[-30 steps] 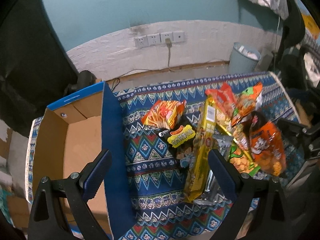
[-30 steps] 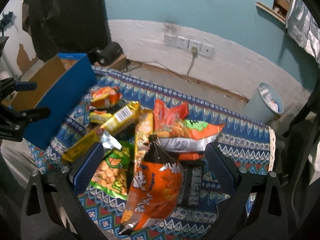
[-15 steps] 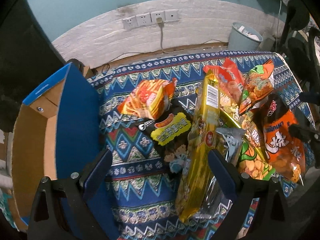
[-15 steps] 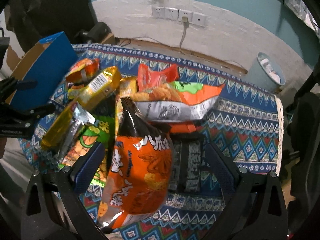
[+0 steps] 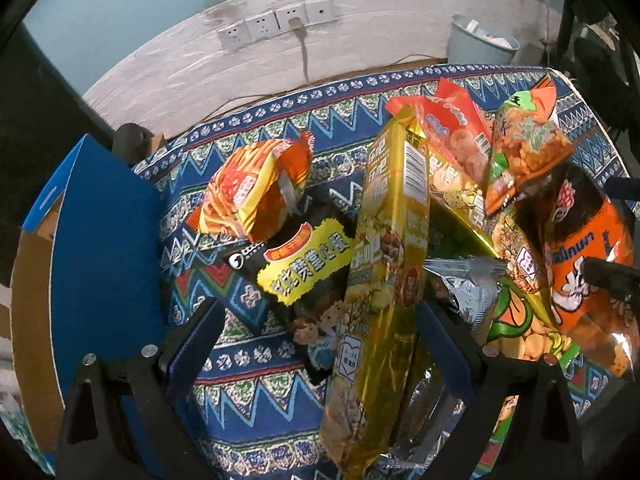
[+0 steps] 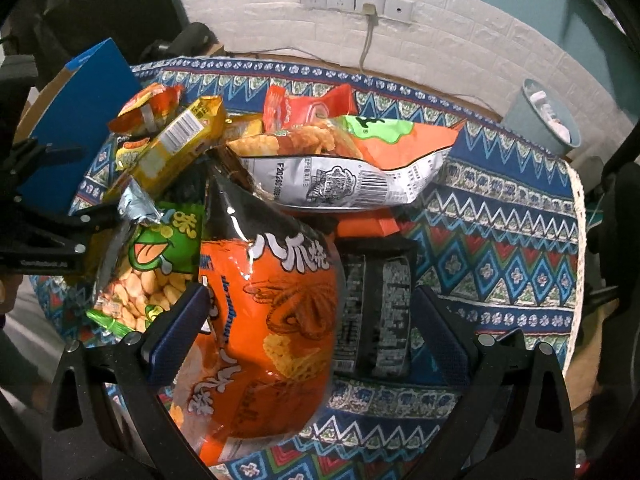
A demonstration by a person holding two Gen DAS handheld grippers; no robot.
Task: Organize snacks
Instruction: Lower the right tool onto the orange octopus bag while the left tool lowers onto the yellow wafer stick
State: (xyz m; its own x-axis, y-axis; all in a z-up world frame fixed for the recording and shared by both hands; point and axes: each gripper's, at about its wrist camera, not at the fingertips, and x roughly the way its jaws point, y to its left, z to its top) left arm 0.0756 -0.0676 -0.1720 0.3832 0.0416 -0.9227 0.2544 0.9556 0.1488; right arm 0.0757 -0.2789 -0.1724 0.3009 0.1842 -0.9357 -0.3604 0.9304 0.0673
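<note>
- Your left gripper (image 5: 316, 344) is spread wide and holds nothing; the long gold packet (image 5: 384, 264) lies between its fingers, its near end closest to you.
- Your right gripper (image 6: 308, 332) is also wide and empty, straddling the big orange bag (image 6: 268, 320) at the near edge of the pile.
- The snacks sit heaped on the patterned cloth (image 6: 500, 232); the blue cardboard box (image 5: 104, 240) stands just to the left of the heap, apparently their destination.
- Expect every bag to be light, puffed with air, crinkly and slick. Squeeze gently: the contents look brittle and would likely crush.
- Take the gold packet across its narrow width near the middle; it looks stiffer than the others and should lift level.
- Take the orange bag by its body or crimped seam; its foil may slide.
- Compared with a second ago, both grippers have closed in on the pile: the packets fill far more of each view, and the box has slid toward the left edge.
</note>
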